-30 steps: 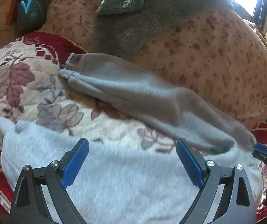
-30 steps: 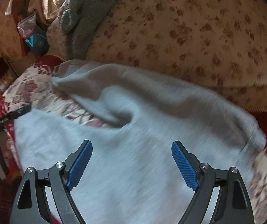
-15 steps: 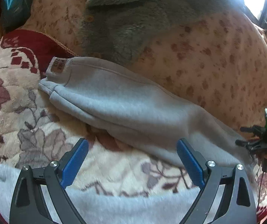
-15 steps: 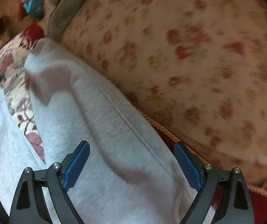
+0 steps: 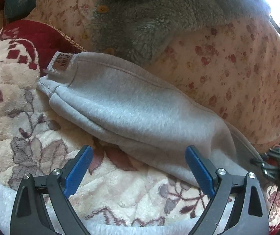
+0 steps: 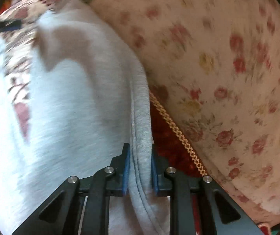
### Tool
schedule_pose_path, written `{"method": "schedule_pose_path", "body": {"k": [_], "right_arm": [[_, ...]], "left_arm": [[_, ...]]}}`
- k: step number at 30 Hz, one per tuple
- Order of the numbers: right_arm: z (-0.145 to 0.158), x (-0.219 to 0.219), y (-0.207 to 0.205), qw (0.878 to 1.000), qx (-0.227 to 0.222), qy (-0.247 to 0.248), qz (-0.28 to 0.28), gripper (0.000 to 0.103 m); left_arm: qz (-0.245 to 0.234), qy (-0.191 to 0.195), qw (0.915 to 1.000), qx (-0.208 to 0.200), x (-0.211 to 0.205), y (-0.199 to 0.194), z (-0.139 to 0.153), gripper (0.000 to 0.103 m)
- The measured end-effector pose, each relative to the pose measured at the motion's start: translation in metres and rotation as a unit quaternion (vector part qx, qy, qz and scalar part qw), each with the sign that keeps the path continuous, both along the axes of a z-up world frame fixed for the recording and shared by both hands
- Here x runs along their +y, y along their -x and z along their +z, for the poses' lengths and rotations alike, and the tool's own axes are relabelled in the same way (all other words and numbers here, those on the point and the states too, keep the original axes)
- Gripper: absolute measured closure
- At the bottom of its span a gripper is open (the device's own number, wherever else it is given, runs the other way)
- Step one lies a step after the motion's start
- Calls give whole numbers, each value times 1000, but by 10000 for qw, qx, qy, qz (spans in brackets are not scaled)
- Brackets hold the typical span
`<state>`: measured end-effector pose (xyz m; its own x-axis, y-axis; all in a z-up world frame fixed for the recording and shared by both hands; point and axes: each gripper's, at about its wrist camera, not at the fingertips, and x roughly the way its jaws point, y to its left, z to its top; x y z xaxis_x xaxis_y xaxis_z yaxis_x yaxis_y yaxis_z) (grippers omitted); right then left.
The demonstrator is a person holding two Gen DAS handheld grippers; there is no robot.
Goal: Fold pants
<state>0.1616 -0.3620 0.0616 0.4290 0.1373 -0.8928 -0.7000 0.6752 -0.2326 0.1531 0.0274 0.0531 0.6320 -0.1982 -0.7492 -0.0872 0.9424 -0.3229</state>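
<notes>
The grey pants lay on the plush floral blanket against the flowered quilt, the right gripper clamped on their thick edge, the left gripper spread wide and empty — that bulky fleece looked liable to slip free or drag the far leg askew.

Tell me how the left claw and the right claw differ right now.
The left claw is spread wide open with nothing between its blue pads; the right claw is clamped shut on a folded edge of the grey pants. The left claw hovers over the floral blanket, short of the pants; the right claw sits beside the cushion. Both have black frames and blue pads.
</notes>
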Motion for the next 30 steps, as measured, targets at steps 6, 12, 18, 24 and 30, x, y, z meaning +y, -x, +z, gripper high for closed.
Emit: {"method": "schedule_pose_path", "body": {"k": [6,12,18,24,30], "right_arm": [[53,16,79,9956,-638,-479,485,95],[67,21,123,9934,-758,-722,460,95],[55,-21,58,9903,-182,-1109,-819,55],[36,-14,17,9910,-514,-923,-827,11],[16,-5,-26,9956,-281,-465,-768,11]], "left_arm": [[-46,362,9992,-181,7,-3,9,8],[103,604,9980,-154,13,-2,12,8],[143,458,9986,-205,26,9,16,7],[352,469,9982,-127,47,-2,11,7],[265,95,9996,-51,55,-50,18,7]]}}
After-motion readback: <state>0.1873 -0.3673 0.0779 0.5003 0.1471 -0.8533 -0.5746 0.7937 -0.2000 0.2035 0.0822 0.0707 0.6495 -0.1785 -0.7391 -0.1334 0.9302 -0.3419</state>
